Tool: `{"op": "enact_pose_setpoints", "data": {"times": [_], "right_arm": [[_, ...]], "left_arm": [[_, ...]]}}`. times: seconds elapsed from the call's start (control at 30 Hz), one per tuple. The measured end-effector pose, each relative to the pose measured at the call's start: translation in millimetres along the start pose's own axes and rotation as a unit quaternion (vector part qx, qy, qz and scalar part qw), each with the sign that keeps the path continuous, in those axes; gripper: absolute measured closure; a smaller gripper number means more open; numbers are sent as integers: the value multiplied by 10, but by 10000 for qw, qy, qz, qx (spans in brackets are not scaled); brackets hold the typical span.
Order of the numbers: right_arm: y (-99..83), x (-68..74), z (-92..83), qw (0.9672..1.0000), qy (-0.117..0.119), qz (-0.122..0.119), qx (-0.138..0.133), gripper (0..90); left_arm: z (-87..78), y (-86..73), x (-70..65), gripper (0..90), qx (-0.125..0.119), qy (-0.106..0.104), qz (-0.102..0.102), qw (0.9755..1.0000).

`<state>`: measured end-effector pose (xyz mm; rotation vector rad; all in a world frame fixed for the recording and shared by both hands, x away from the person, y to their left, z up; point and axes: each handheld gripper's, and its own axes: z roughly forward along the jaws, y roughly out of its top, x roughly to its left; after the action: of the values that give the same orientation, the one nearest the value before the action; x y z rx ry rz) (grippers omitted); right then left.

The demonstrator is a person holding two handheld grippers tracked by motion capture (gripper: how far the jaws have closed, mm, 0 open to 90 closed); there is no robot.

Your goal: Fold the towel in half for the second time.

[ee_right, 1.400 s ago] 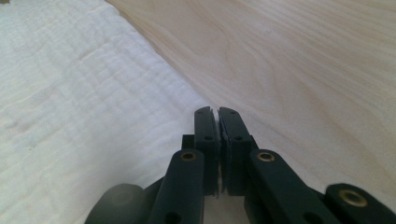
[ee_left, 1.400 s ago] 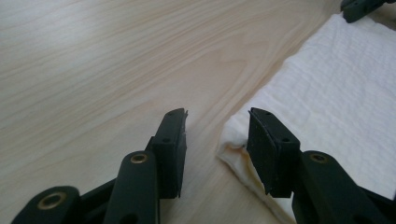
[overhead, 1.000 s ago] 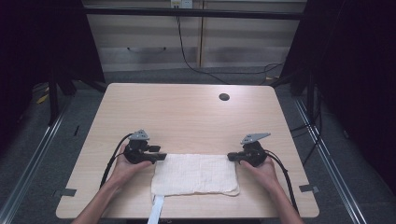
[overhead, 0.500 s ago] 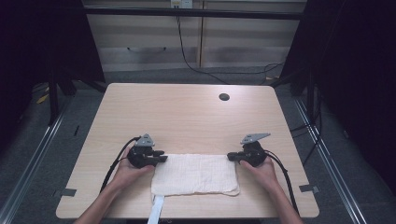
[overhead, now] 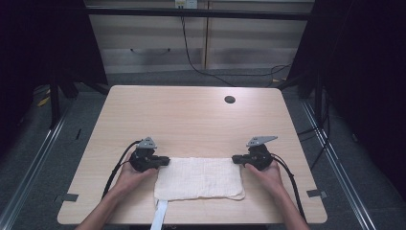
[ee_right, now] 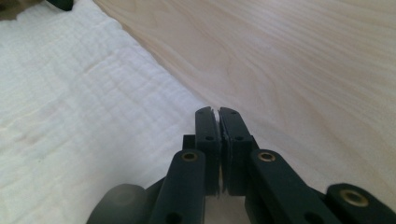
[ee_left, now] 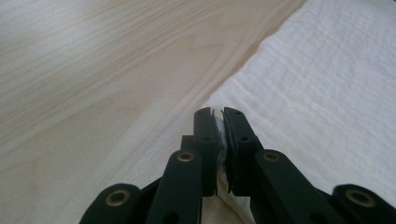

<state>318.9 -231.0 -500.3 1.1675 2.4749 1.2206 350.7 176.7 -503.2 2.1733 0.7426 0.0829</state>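
A white folded cloth (overhead: 198,178) lies flat on the wooden table (overhead: 191,120) near its front edge. My left gripper (overhead: 165,161) lies level at the cloth's far left corner. Its jaws have just been closing and now pinch the cloth's edge (ee_left: 327,93), and white fabric shows between the left gripper's (ee_left: 218,112) pads. My right gripper (overhead: 235,159) lies level at the far right corner. The right gripper (ee_right: 217,111) is shut on the cloth (ee_right: 70,93), with a thin sliver of white between its pads.
A white strip (overhead: 159,218) hangs from the cloth over the table's front edge. A dark round hole (overhead: 230,99) sits in the tabletop at the far right. Bare wood stretches beyond the cloth. Cabinets and cables stand behind the table.
The left gripper's jaws have closed onto the cloth's far left corner. Both hands and the cloth stay where they were.
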Motion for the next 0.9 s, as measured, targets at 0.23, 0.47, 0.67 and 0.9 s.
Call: {"op": "enact_pose_setpoints", "data": {"times": [0.23,0.47,0.67,0.9], "right_arm": [[102,54,-98,9995,3,-76,-306,877],[179,73,-193,9986,2,-158,-498,877],[272,160,-308,9966,-22,-320,-763,876],[298,331,-352,9947,341,-547,-806,873]], "left_arm": [[-133,35,39,844,-291,115,-106,9995],[-256,85,49,844,-636,56,-174,9978],[-338,108,54,843,-826,66,-228,9963],[-342,51,105,844,-760,207,-301,9964]]}}
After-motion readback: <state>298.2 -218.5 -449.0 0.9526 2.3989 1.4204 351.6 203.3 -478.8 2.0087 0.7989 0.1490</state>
